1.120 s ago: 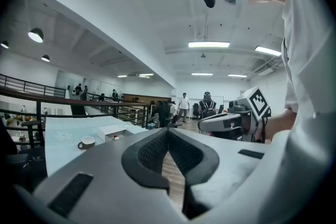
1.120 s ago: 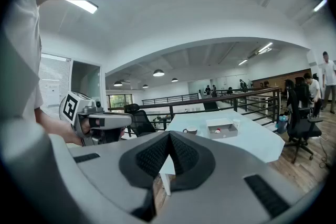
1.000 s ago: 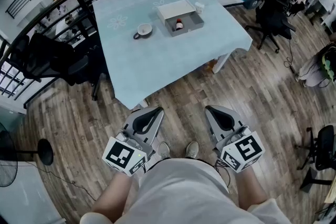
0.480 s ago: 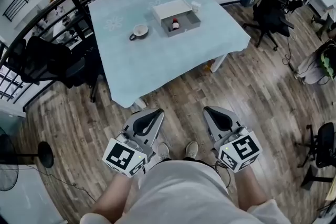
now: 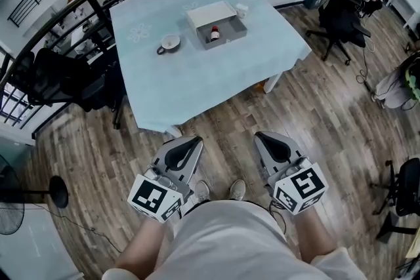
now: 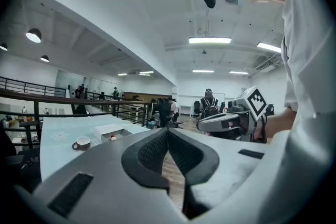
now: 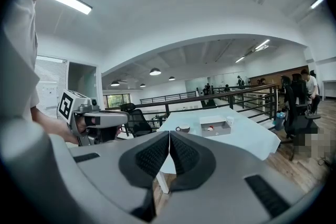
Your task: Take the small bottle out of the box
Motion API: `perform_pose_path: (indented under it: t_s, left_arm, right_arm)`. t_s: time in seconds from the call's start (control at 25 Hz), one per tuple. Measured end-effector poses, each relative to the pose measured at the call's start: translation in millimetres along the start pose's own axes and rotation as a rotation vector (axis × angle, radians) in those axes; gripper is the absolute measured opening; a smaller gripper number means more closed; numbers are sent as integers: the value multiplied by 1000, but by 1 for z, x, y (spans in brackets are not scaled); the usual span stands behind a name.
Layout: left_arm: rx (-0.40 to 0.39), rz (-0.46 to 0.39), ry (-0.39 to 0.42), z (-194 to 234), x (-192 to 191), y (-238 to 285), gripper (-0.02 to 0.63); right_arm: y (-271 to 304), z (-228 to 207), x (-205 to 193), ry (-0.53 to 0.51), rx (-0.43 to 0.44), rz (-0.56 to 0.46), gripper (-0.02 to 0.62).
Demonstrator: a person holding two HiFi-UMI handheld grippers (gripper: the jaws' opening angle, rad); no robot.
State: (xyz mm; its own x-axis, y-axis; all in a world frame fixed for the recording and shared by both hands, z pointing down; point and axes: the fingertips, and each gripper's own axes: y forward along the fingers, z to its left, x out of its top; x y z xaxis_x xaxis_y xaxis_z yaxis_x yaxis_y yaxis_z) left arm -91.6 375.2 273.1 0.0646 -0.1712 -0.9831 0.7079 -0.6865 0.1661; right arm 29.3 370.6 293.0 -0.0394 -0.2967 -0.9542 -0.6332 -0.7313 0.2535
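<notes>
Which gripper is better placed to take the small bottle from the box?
Right, narrowly. The left gripper and right gripper are shut, empty, far from the table. The box with the small bottle seems nearer the right one's line; the cup stands left of it.

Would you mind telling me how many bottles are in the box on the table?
1: a small red-capped bottle sits inside the open grey box, towards its left half. The box's near wall could hide something small.
</notes>
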Motion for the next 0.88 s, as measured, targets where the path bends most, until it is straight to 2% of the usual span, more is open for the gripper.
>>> perform_pose_path:
  t_s: [0.48,0.88]
  left_arm:
    - [27,27,1,-27,-6,50,21]
    - [41,32,23,-38,3,67,21]
  right_arm:
    - [-17,-56,-5,30,33,-9,21]
    - [-26,-76,-2,38,49,-26,21]
